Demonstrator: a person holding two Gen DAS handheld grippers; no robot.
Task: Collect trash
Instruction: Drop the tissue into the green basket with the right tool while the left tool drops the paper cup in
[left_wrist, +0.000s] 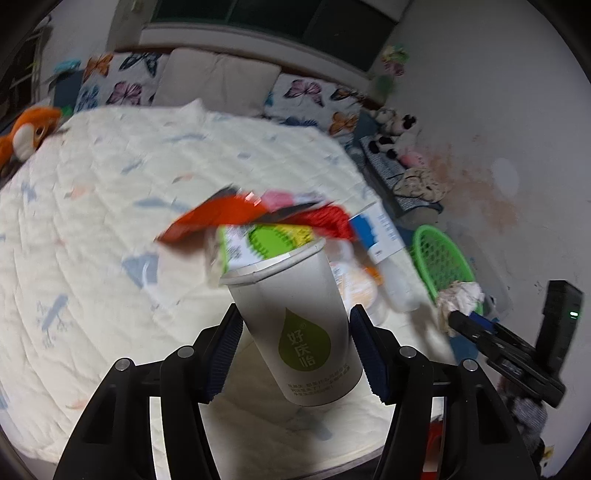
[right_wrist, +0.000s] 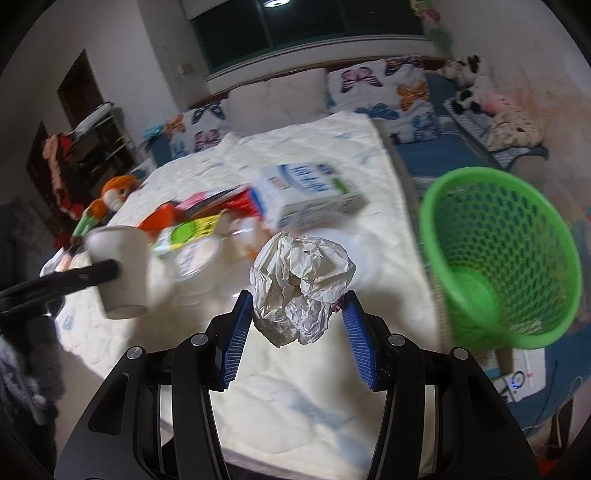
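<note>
The left gripper (left_wrist: 295, 347) clamps a paper cup (left_wrist: 299, 332) and the right gripper (right_wrist: 297, 332) pinches a crumpled paper ball (right_wrist: 301, 288), both lifted above the bed (right_wrist: 295, 406). The green basket (right_wrist: 498, 258) looks empty, and wrappers (left_wrist: 229, 218) and a carton (right_wrist: 306, 195) remain on the bed.

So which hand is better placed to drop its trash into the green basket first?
Right. Its tool holds the crumpled paper ball right beside the green basket. The left tool, holding the paper cup, is farther from it.
</note>
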